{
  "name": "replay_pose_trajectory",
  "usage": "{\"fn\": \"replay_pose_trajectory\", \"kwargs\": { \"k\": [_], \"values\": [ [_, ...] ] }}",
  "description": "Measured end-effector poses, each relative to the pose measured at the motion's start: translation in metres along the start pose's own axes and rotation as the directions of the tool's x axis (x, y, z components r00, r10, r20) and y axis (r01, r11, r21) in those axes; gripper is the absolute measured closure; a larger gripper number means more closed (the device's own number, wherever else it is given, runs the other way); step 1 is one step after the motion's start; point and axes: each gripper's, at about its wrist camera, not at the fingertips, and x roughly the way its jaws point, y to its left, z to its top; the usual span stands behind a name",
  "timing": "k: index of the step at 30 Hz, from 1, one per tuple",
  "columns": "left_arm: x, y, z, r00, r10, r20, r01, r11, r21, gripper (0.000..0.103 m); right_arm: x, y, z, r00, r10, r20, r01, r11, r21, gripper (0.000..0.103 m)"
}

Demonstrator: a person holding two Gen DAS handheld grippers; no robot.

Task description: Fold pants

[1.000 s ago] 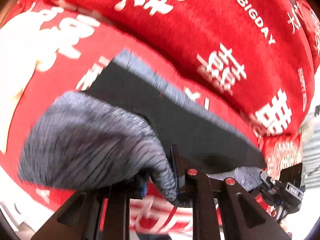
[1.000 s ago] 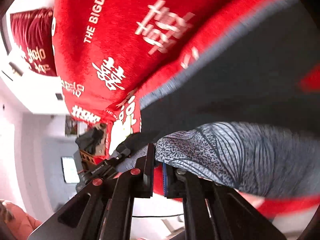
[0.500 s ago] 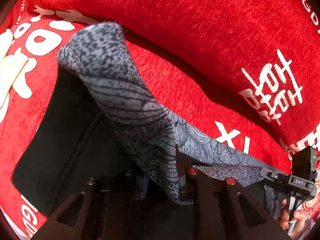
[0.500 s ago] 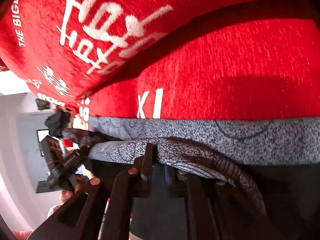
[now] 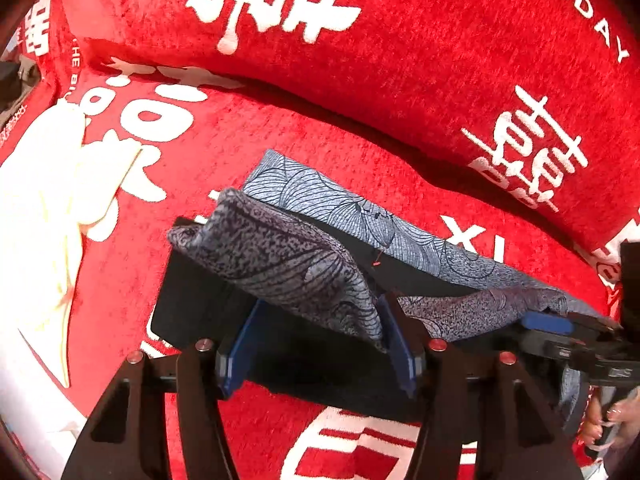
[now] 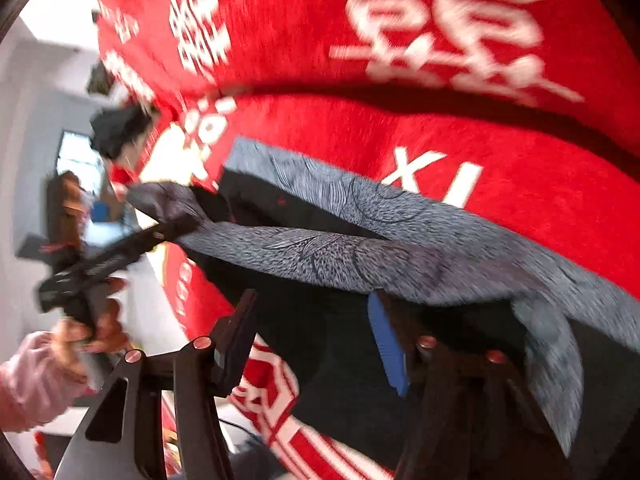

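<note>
The pants (image 5: 288, 264) are dark with a grey-blue leaf-patterned band, lying folded on the red sofa seat (image 5: 240, 152). In the left wrist view my left gripper (image 5: 320, 344) is open, and the patterned edge drapes loosely over its right finger (image 5: 396, 344). My right gripper (image 5: 560, 332) shows at the far right by the same edge. In the right wrist view my right gripper (image 6: 312, 336) is open, with the patterned band (image 6: 360, 256) lying over its right finger (image 6: 388, 344). The left gripper (image 6: 120, 256) shows at the left by the band's far end.
The red sofa back cushion (image 5: 400, 60) with white characters rises just behind the pants. A cream cloth (image 5: 48, 216) lies on the seat to the left. A person's pink-sleeved hand (image 6: 60, 360) holds the left gripper beyond the seat's edge.
Both grippers have gone from shut on the patterned pants edge to open. The lifted fabric was carried over and now rests on the dark pants on the seat.
</note>
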Motion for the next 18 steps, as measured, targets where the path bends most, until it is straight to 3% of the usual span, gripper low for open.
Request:
{"fn": "replay_pose_trajectory", "kwargs": {
  "k": [4, 7, 11, 14, 18],
  "values": [
    [0.025, -0.019, 0.011, 0.999, 0.029, 0.026, -0.03, 0.999, 0.037, 0.044, 0.034, -0.013, 0.025, 0.999, -0.052, -0.01, 0.052, 0.998, 0.019, 0.043],
    [0.04, -0.015, 0.025, 0.999, 0.03, 0.034, -0.029, 0.999, -0.029, 0.044, 0.045, -0.023, 0.044, 0.996, -0.082, 0.026, 0.08, 0.995, 0.065, 0.043],
    [0.022, -0.003, 0.034, 0.991, 0.081, 0.103, -0.071, 0.993, -0.098, 0.044, 0.026, -0.026, 0.054, 0.99, -0.093, 0.109, 0.082, 0.992, 0.1, 0.039],
    [0.017, -0.008, 0.03, 0.988, 0.107, 0.114, -0.105, 0.994, -0.029, 0.044, 0.005, -0.03, 0.049, 0.983, -0.13, 0.126, 0.115, 0.986, 0.118, 0.035],
    [0.031, -0.021, 0.023, 0.985, 0.15, 0.086, -0.155, 0.987, 0.051, 0.044, -0.018, -0.02, 0.027, 0.988, -0.085, 0.131, 0.075, 0.994, 0.084, 0.035]
  ]
}}
